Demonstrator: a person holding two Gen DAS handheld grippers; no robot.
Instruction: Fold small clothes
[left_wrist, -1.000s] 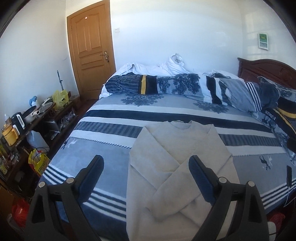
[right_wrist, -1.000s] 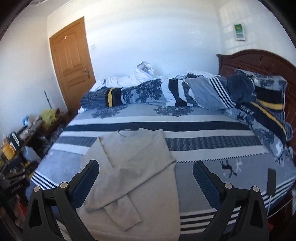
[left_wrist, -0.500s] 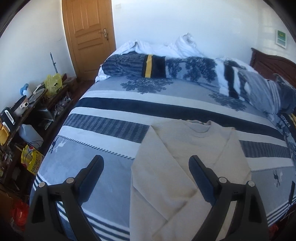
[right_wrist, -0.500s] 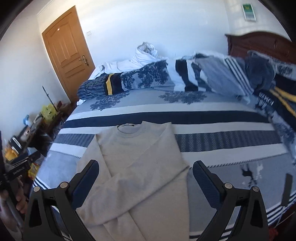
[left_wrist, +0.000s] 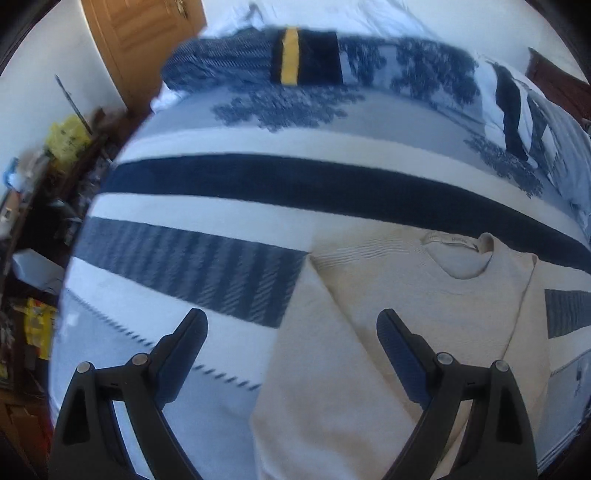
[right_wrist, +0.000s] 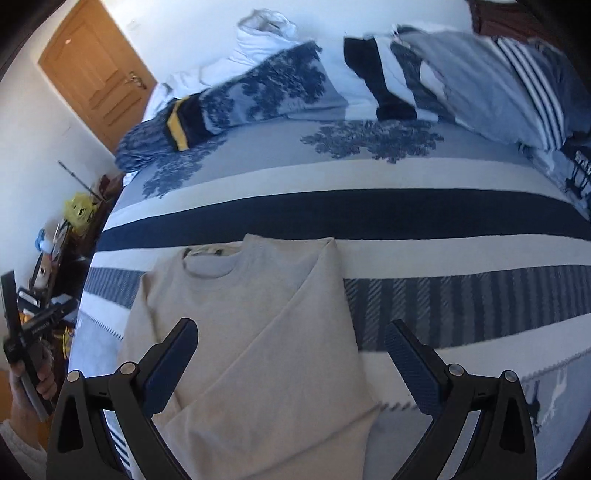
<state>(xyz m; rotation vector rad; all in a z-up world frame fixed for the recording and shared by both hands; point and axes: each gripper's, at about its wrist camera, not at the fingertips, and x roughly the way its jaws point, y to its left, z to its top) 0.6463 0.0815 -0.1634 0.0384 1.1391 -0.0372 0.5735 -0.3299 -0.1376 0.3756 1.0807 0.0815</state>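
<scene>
A beige sweater lies flat on the striped blue and white bedspread, collar away from me, both sleeves folded across its body. My left gripper is open and empty above the sweater's left shoulder edge. In the right wrist view the sweater fills the lower middle. My right gripper is open and empty above the sweater's right side, its jaws wide apart. Neither gripper touches the fabric.
A rolled patterned quilt and striped pillows lie along the far side of the bed. A cluttered side table stands at the left. The wooden door is at the back left. The left hand-held gripper shows at the far left.
Both grippers have moved forward and down toward the sweater, which now looks much larger. Both stay open. The sweater has not moved.
</scene>
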